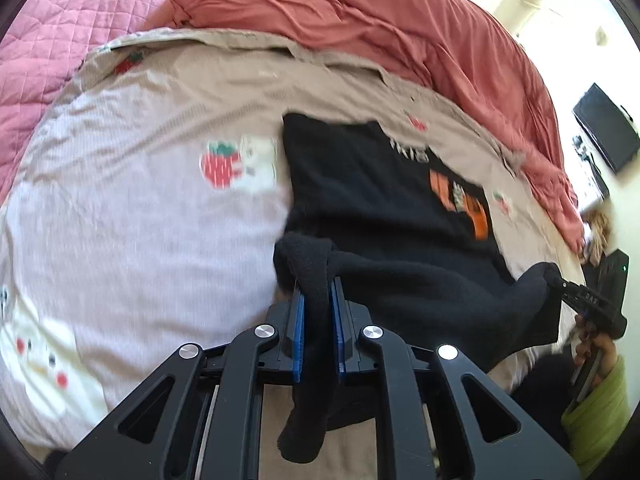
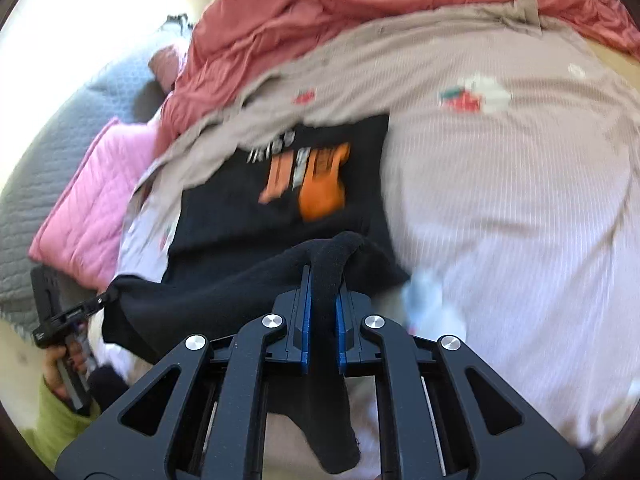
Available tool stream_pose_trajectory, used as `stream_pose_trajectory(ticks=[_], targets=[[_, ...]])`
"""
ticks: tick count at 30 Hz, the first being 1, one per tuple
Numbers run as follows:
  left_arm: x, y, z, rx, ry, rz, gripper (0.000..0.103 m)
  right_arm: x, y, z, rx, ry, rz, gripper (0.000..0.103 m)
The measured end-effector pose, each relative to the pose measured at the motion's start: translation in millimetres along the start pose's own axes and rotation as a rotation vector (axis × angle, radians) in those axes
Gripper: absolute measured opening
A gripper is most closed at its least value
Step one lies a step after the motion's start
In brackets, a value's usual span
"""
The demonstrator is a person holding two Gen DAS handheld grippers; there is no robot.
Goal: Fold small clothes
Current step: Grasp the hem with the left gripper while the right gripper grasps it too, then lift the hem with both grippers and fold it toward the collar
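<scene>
A: Shirt position first, from the left wrist view?

B: The left tool (image 1: 318,304) is clamped tight on a bunched near corner of the black shirt (image 1: 372,196), with a tail of cloth hanging down between the arms. The rest of the shirt runs away from the tool toward the far right, its orange print (image 1: 460,200) face up on the bed sheet (image 1: 140,200). At the right edge, the right tool (image 1: 554,276) pinches the other near corner.

A: And from the right wrist view?

B: Mirror of that. The right tool (image 2: 324,292) is squeezed shut on its corner of the shirt (image 2: 240,216), which stretches ahead and to the left. The left tool (image 2: 110,292) grips the far end of the same near edge, a hand (image 2: 66,364) on its handle.

A: So what does the fold turn on?

B: I'd judge this: the held near edge spans left to right between the two tools, and the printed part lies beyond it, flat against the sheet. Both hands are equally near, so carrying that edge straight away, over the print toward the red blanket (image 2: 360,12), should halve the shirt.
</scene>
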State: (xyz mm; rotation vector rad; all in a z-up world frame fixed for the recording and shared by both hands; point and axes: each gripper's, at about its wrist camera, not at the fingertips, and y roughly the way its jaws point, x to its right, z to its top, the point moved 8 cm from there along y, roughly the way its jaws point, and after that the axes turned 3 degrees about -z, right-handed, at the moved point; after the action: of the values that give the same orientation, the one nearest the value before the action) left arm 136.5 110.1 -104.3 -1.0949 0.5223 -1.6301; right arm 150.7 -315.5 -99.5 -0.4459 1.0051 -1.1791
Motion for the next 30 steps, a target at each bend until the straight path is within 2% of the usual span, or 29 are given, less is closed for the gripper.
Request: stream_pose_trajectory(ticks=[3,6,10,13,14,15,16,17,18,20,22,25,27,30], targets=[[1.4,13.4,29.4,0.038,0.009,0.038,0.011,2.3,16.4,25.9,0.046,-0.004,-0.021,0.005],[3.3,36.9,51.4,0.054,-0.011,0.057,0.011,9.4,43.2,41.3,0.044,0.007,-0.069,0.005],[-3.3,66.4,59.6,0.05,-0.041,0.082,0.011,23.2,76.7,44.0,0.019,0.003,-0.144,0.006],[-12.9,77.4,53.4,0.058,-0.049,0.071,0.015,33.0,89.9,37.4,0.0,0.023,-0.147,0.013],[-14.4,77.7,50.6,0.06,-0.044,0.061,0.015,33.5,88.9,35.8,0.006,0.035,-0.133,0.018],[-15.5,77.7,48.7,0.062,-0.034,0.057,0.018,32.5,86.3,35.4,0.014,0.04,-0.116,0.029],[-16.8,76.7,46.9,0.062,-0.024,0.056,0.025,30.4,80.2,34.9,0.026,0.044,-0.096,0.035],[-18.4,72.8,43.7,0.059,-0.011,0.058,0.028,29.8,73.1,34.9,0.043,0.044,-0.1,0.05],[-19.7,68.6,41.4,0.057,-0.004,0.056,0.032,30.8,60.2,34.6,0.072,0.031,-0.135,0.058],[-22.6,59.2,38.4,0.053,-0.015,0.04,0.034,29.6,46.7,33.8,0.095,0.017,-0.146,0.058],[-26.1,49.3,38.4,0.061,-0.059,0.009,0.041,27.3,37.2,26.2,0.075,0.011,-0.137,0.058],[-22.0,45.6,34.8,0.05,-0.073,-0.035,0.049,19.6,34.2,7.2,0.023,-0.019,-0.139,0.059],[-19.7,51.9,26.9,0.011,-0.068,-0.031,0.054,15.5,39.8,-7.5,-0.036,-0.017,-0.121,0.058],[-20.4,63.7,16.3,-0.045,-0.091,-0.039,0.055,13.0,52.4,-22.1,-0.1,-0.001,-0.116,0.058]])
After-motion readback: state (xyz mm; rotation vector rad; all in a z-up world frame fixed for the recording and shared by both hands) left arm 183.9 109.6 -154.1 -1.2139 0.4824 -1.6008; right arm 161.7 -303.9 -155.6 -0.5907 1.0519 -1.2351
